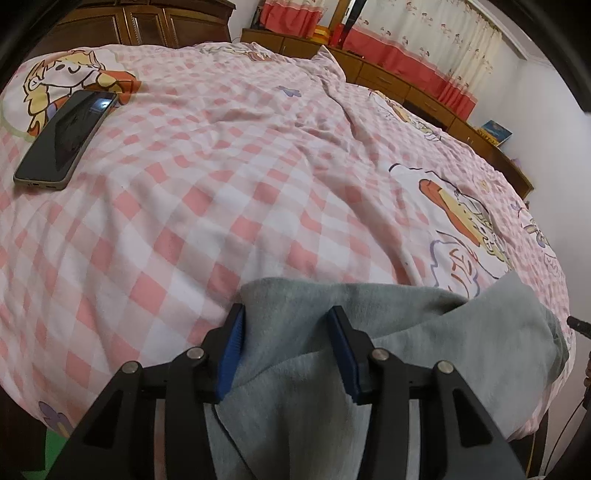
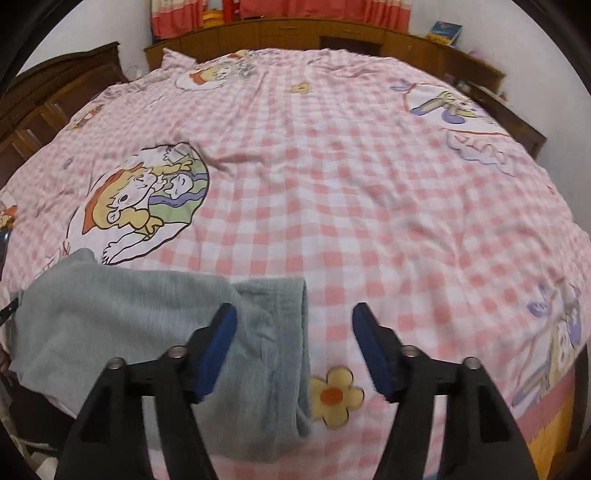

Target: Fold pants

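Grey-green pants (image 1: 369,354) lie at the near edge of a bed with a pink checked cover (image 1: 258,184). In the left wrist view my left gripper (image 1: 286,315) is open, its blue-padded jaws standing on either side of the pants' left end. In the right wrist view the pants (image 2: 147,317) lie at the lower left, with their right end folded over. My right gripper (image 2: 293,314) is open; the left jaw is over the pants and the right jaw over bare cover. Neither gripper holds cloth.
A dark phone (image 1: 66,136) lies on the cover at the far left. Wooden cabinets (image 1: 406,85) run along the far side under red and white curtains. A blue book (image 2: 445,32) stands on the cabinet. The bed's near edge drops off below the pants.
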